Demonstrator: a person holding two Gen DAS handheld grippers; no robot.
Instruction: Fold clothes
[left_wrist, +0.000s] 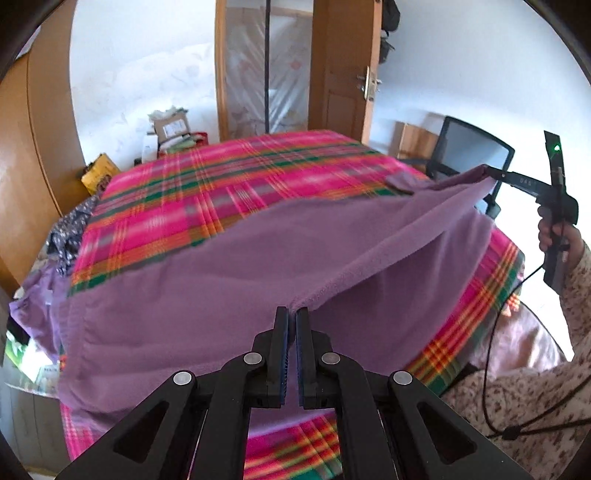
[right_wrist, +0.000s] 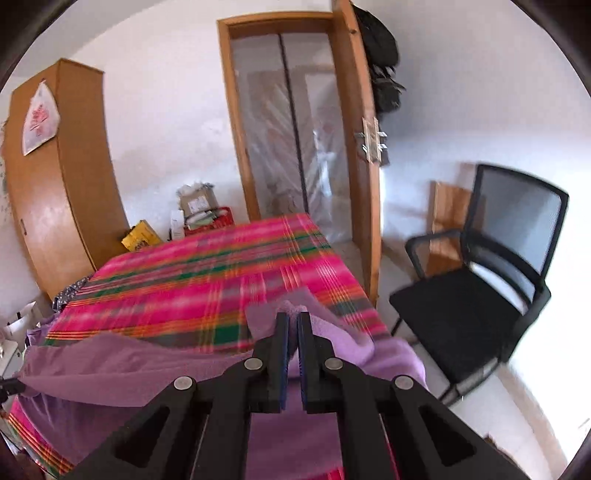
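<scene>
Over the plaid bed (left_wrist: 236, 177), both fingers clamped on purple garment (left_wrist: 207, 280)

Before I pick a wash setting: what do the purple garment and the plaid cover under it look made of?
The purple garment looks like soft fleece or brushed knit: matte, faintly fuzzy, draping in thick folds. The plaid cover looks like a woven or plush blanket, pink with green and orange stripes; blur hides its texture, so that stays open.

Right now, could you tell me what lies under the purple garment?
The pink plaid blanket shows beneath the purple garment, which both grippers hold lifted. Whatever lies under its draped middle is covered.
</scene>
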